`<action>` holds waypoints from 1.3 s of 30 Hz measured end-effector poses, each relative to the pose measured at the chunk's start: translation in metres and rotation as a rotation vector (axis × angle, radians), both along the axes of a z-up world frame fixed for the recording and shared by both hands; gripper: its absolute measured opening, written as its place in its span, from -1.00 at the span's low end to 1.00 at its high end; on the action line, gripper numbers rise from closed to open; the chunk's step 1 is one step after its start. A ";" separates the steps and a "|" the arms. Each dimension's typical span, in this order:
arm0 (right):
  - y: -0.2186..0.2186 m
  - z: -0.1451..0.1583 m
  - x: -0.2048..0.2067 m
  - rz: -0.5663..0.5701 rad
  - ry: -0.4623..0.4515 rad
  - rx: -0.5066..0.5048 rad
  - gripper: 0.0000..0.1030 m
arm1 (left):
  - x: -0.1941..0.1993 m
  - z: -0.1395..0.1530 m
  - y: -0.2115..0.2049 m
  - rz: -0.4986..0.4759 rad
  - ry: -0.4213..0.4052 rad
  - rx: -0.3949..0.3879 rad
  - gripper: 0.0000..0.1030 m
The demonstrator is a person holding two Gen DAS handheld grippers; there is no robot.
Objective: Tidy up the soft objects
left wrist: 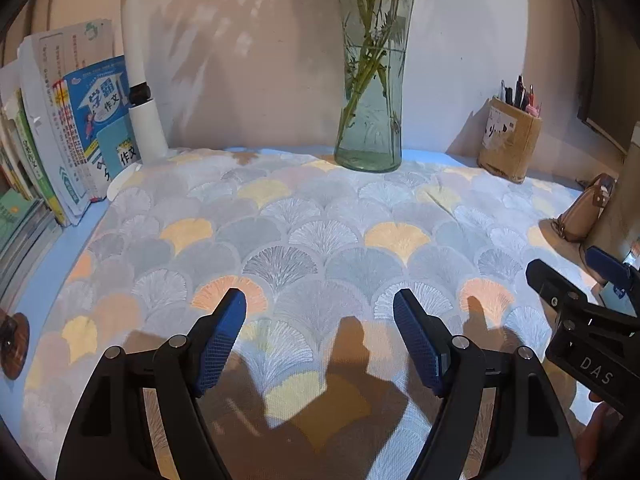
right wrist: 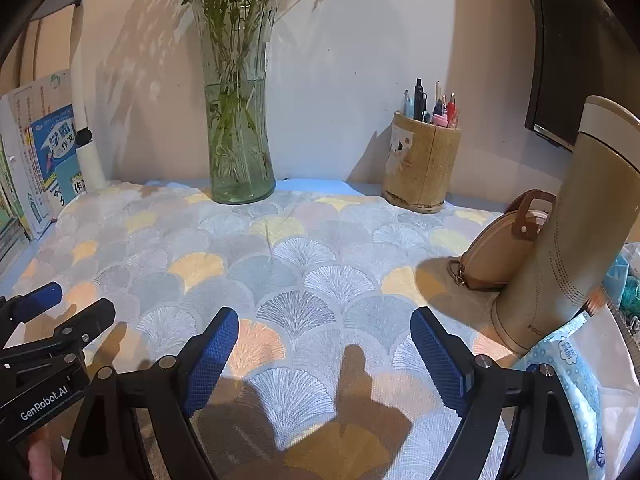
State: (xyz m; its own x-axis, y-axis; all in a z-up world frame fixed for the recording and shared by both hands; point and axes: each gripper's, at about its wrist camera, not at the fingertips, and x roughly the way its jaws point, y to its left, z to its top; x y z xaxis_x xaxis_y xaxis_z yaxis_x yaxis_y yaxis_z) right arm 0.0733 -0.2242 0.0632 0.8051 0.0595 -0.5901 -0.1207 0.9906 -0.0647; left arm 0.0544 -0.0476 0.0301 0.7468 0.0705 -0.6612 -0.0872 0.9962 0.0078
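Both tools spread, empty, over fan-print cloth (left wrist: 304, 240): left tool (left wrist: 320, 312) marked "GenRobot.AI", right tool (right wrist: 324, 330) "DAS"; books (left wrist: 100, 120) read "学霸作文".

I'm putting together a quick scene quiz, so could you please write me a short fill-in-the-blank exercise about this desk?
1. The flower stems stand in a clear glass ____ at the back of the patterned cloth.
2. The pens are kept in a round ____ holder near the wall.
3. The left gripper and the right gripper both have their jaws ____, holding nothing.
4. The small tan pouch leans against the beige ____ on the right.

Missing words: vase; bamboo; open; flask
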 end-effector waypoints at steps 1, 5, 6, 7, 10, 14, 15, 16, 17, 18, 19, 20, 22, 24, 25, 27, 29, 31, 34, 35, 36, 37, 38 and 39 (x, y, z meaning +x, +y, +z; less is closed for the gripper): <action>0.000 0.000 0.000 -0.003 0.000 -0.002 0.69 | 0.001 -0.001 -0.001 0.000 0.014 0.004 0.45; 0.001 0.000 0.000 -0.013 0.007 -0.012 0.69 | 0.003 -0.004 -0.001 0.008 0.036 0.014 0.45; 0.001 0.000 0.000 -0.014 0.007 -0.014 0.69 | 0.003 -0.004 -0.001 0.007 0.034 0.015 0.45; 0.001 0.000 -0.001 -0.016 0.008 -0.018 0.69 | 0.002 -0.003 -0.002 0.009 0.031 0.019 0.45; 0.002 -0.001 -0.003 -0.021 0.016 -0.025 0.69 | 0.002 -0.003 -0.001 0.009 0.033 0.021 0.45; 0.000 -0.005 -0.004 -0.039 0.049 -0.034 0.69 | 0.002 -0.004 0.000 0.007 0.039 0.016 0.45; -0.001 -0.005 -0.004 -0.040 0.051 -0.029 0.69 | 0.002 -0.004 0.000 0.009 0.039 0.017 0.45; -0.002 -0.005 -0.005 -0.043 0.054 -0.023 0.69 | 0.001 -0.004 0.000 0.016 0.038 0.022 0.45; -0.004 -0.005 -0.004 -0.047 0.060 -0.015 0.69 | 0.001 -0.004 -0.001 0.021 0.037 0.030 0.45; -0.005 -0.006 -0.004 -0.050 0.065 -0.010 0.69 | 0.001 -0.004 -0.002 0.019 0.036 0.038 0.45; -0.007 -0.006 -0.003 -0.051 0.070 -0.003 0.69 | 0.000 -0.004 -0.003 0.015 0.035 0.043 0.45; -0.008 -0.007 -0.003 -0.053 0.075 0.005 0.69 | 0.000 -0.004 -0.004 0.014 0.034 0.050 0.45; -0.009 -0.007 -0.002 -0.052 0.081 0.012 0.69 | 0.000 -0.005 -0.005 0.011 0.035 0.052 0.45; -0.008 -0.008 -0.002 -0.050 0.085 0.012 0.69 | 0.001 -0.005 -0.004 0.013 0.040 0.049 0.45; -0.008 -0.008 -0.001 -0.048 0.086 0.009 0.69 | 0.002 -0.005 -0.003 0.013 0.042 0.048 0.45; -0.006 -0.009 -0.001 -0.047 0.089 0.004 0.69 | 0.002 -0.005 -0.002 0.015 0.044 0.046 0.45; -0.006 -0.009 0.000 -0.045 0.094 0.004 0.69 | 0.002 -0.006 -0.002 0.014 0.046 0.045 0.45; -0.007 -0.010 0.001 -0.044 0.100 0.005 0.69 | 0.002 -0.006 -0.003 0.014 0.047 0.044 0.45; -0.007 -0.010 0.001 -0.044 0.103 0.009 0.70 | 0.003 -0.006 -0.003 0.018 0.047 0.051 0.45; -0.008 -0.010 0.002 -0.043 0.105 0.010 0.71 | 0.003 -0.006 -0.003 0.018 0.046 0.053 0.45; -0.008 -0.011 0.002 -0.044 0.107 0.010 0.72 | 0.003 -0.006 -0.004 0.017 0.045 0.054 0.45; -0.008 -0.011 0.003 -0.044 0.108 0.010 0.74 | 0.003 -0.006 -0.004 0.016 0.045 0.054 0.45; -0.008 -0.011 0.003 -0.044 0.108 0.009 0.75 | 0.002 -0.006 -0.004 0.019 0.046 0.053 0.45; -0.008 -0.011 0.003 -0.044 0.107 0.009 0.75 | 0.002 -0.006 -0.004 0.020 0.046 0.053 0.45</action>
State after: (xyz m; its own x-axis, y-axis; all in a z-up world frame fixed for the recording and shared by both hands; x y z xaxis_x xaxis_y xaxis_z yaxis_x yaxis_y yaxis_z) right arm 0.0762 -0.2318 0.0523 0.7392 0.0314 -0.6727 -0.0832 0.9955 -0.0450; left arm 0.0565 -0.0517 0.0243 0.7136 0.1204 -0.6901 -0.1049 0.9924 0.0647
